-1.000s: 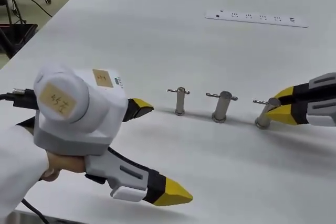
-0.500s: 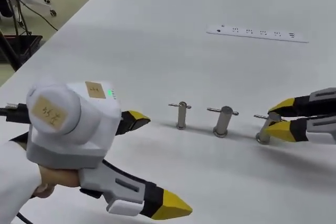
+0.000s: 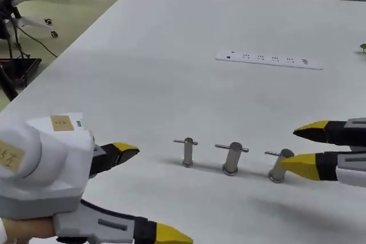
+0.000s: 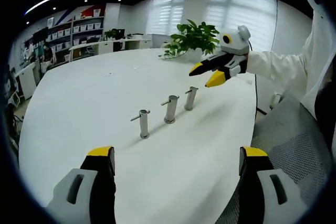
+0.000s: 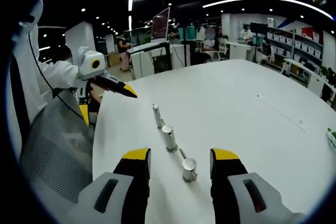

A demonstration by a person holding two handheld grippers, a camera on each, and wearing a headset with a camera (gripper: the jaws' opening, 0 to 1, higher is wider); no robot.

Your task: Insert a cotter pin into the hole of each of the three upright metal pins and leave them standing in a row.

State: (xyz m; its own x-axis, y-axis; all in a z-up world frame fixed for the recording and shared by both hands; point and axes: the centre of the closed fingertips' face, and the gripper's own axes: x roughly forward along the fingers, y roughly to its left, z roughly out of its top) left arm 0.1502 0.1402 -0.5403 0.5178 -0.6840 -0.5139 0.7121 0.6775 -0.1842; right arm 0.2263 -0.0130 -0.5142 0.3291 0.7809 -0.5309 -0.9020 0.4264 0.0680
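Broadly, the white work surface (image 3: 171, 38) carries everything. At 7 o'clock in the head view, the left gripper (image 3: 164, 195) has its jaws spread wide and empty. At 3 o'clock, the right gripper (image 3: 288, 148) is also released, its yellow tips just beside the rightmost upright silver metal pin (image 3: 278, 167). A long white power strip (image 3: 269, 59) lies at 12 o'clock, well apart. Three such pins stand in a row, each with a thin cotter pin (image 3: 223, 147) through its top.

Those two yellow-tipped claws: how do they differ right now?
The right claw has its tips right beside the end metal pin; the left claw hangs well back from it. The left claw looks spread wider than the right claw. Both are yellow-tipped, open and empty.
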